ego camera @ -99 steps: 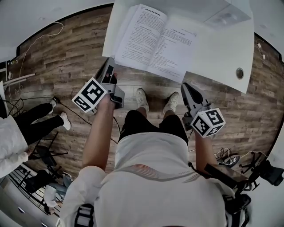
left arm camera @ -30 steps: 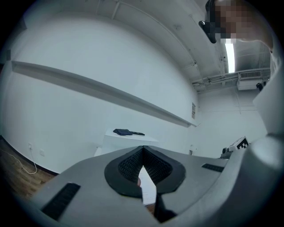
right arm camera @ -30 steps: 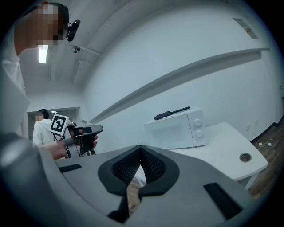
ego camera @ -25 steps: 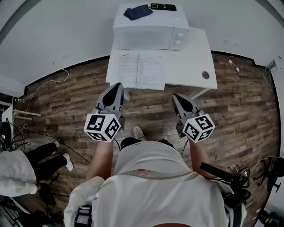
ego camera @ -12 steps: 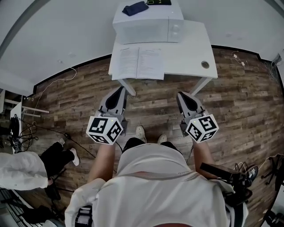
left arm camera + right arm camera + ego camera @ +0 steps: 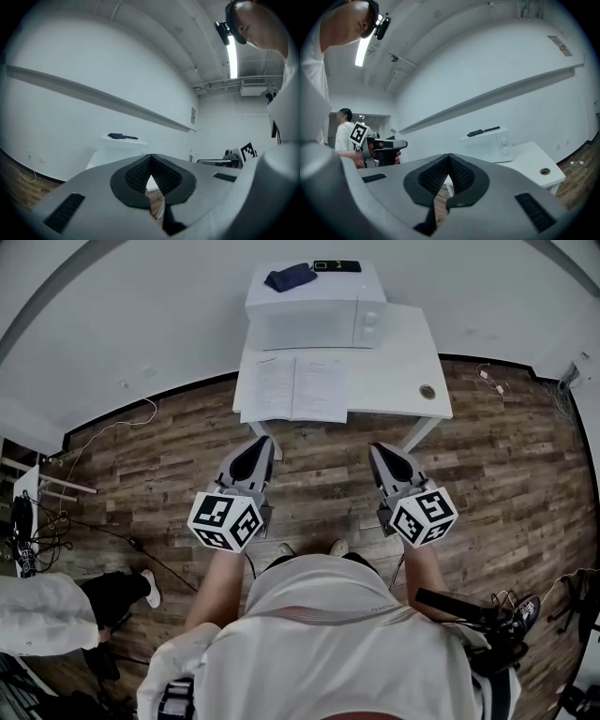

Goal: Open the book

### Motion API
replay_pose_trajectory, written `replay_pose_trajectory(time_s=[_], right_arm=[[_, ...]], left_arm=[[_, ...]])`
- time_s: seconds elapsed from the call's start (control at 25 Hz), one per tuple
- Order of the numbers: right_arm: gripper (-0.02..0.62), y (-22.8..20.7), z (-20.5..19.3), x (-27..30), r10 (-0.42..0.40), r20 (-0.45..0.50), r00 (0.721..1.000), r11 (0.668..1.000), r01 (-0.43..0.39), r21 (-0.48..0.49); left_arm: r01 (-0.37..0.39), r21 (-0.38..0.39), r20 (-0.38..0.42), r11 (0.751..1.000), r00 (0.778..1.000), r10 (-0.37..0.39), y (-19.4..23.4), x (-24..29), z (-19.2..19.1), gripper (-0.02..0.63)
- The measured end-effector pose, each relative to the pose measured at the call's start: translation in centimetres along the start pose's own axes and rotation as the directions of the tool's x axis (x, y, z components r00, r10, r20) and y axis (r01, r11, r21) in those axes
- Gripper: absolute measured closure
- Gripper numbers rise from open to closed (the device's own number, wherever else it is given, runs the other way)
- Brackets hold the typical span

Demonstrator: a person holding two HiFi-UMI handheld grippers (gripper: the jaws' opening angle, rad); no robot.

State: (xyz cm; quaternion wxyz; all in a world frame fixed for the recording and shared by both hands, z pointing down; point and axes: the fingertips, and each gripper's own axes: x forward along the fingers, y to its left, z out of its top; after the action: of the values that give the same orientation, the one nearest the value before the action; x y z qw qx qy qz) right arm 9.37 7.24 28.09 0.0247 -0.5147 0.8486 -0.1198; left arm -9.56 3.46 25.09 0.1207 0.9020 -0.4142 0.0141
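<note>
The book point(image 6: 295, 388) lies open and flat at the front left of the white table point(image 6: 398, 371), both pages showing. My left gripper point(image 6: 260, 442) hangs over the wood floor, short of the table's front edge, shut with nothing in it. My right gripper point(image 6: 379, 449) is level with it, to the right, also shut and empty. In the left gripper view the black pads point(image 6: 140, 176) meet in front of the table. In the right gripper view the pads point(image 6: 461, 176) are closed, and the left gripper point(image 6: 377, 147) shows at the left.
A white microwave point(image 6: 314, 320) stands at the table's back with a dark cloth point(image 6: 289, 277) and a phone point(image 6: 337, 265) on top. The table has a cable hole point(image 6: 427, 391). Another person point(image 6: 37, 615) and floor cables point(image 6: 37, 521) are at lower left.
The person has stepped back from the table, so the table and open book look smaller and farther. Both grippers stay shut and have drawn back from the book's edge.
</note>
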Motion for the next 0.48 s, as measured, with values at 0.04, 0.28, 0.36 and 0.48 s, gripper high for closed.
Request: replay_pose_trajectory(time_s=[0.04, 0.28, 0.36, 0.48], right_arm=[[0.6, 0.9, 0.0, 0.5, 0.01, -0.001, 1.0, 1.0, -0.01, -0.008], [0.6, 4.6, 0.2, 2.7, 0.041, -0.021, 0.999, 0.998, -0.042, -0.052], [0.6, 5.0, -0.1, 3.2, 0.036, -0.031, 0.999, 0.998, -0.037, -0.054], [0.6, 5.6, -0.1, 3.9, 0.031, -0.035, 0.999, 0.998, -0.033, -0.06]], left_arm=[[-0.002, -0.006, 0.006, 1.0, 1.0, 0.002, 0.5, -0.6, 0.1, 0.595], [0.002, -0.037, 0.033, 0.999, 0.999, -0.001, 3.1, -2.4, 0.9, 0.595], [0.005, -0.042, 0.036, 0.999, 0.999, -0.003, 3.8, -2.6, 1.0, 0.595], [0.006, -0.052, 0.035, 0.999, 0.999, -0.005, 4.8, -2.9, 1.0, 0.595]])
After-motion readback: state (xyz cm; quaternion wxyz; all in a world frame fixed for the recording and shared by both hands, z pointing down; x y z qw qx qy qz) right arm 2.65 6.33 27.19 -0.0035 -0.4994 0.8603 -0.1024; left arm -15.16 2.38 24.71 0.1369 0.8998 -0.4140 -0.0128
